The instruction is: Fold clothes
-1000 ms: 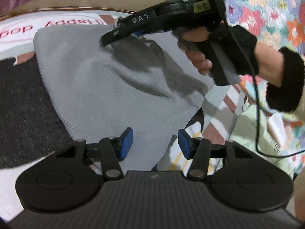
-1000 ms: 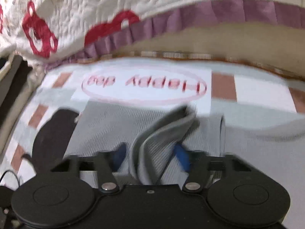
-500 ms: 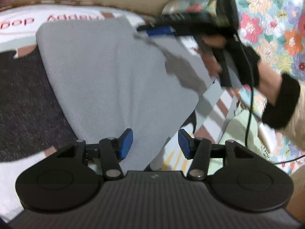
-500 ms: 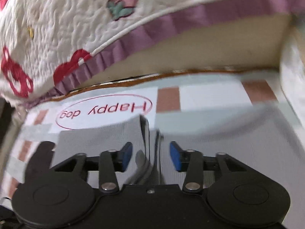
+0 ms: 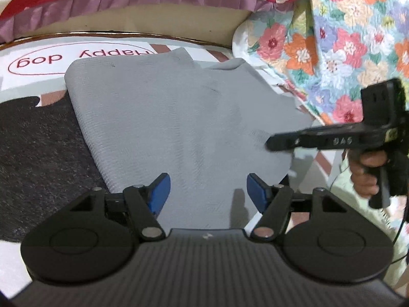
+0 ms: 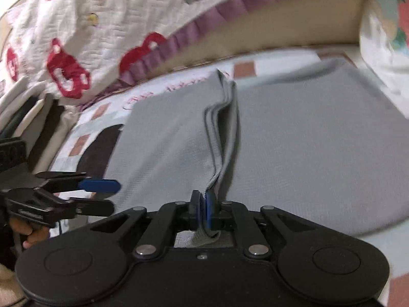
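Looking across the mat, here's the rundown:

Dark patch: a black shape [image 5: 38,158] printed or lying on the mat at far left, can't tell which; the grey garment's left edge covers its right side.

Left gripper: mine [image 5: 205,192], blue pads spread wide with nothing between them, hovering over the near edge of the garment.

Grey garment: the folded knit piece [image 5: 163,128] lies flat on the patchwork mat [image 5: 25,84], long axis running from my side up toward the "Happy dog" logo [image 5: 79,58], leaning a bit left as it goes. Far end just covers the logo's edge.

Hidden bits: the near edge disappears behind my left gripper body, so no idea how it ends there.

Right gripper: [image 6: 203,211] pads squeezed together on a ridge of the grey fabric, pulling a pleat up that runs away toward the bed frill [image 6: 204,25]. The right wrist view is motion-blurred, so the layers in that pleat are hard to count.
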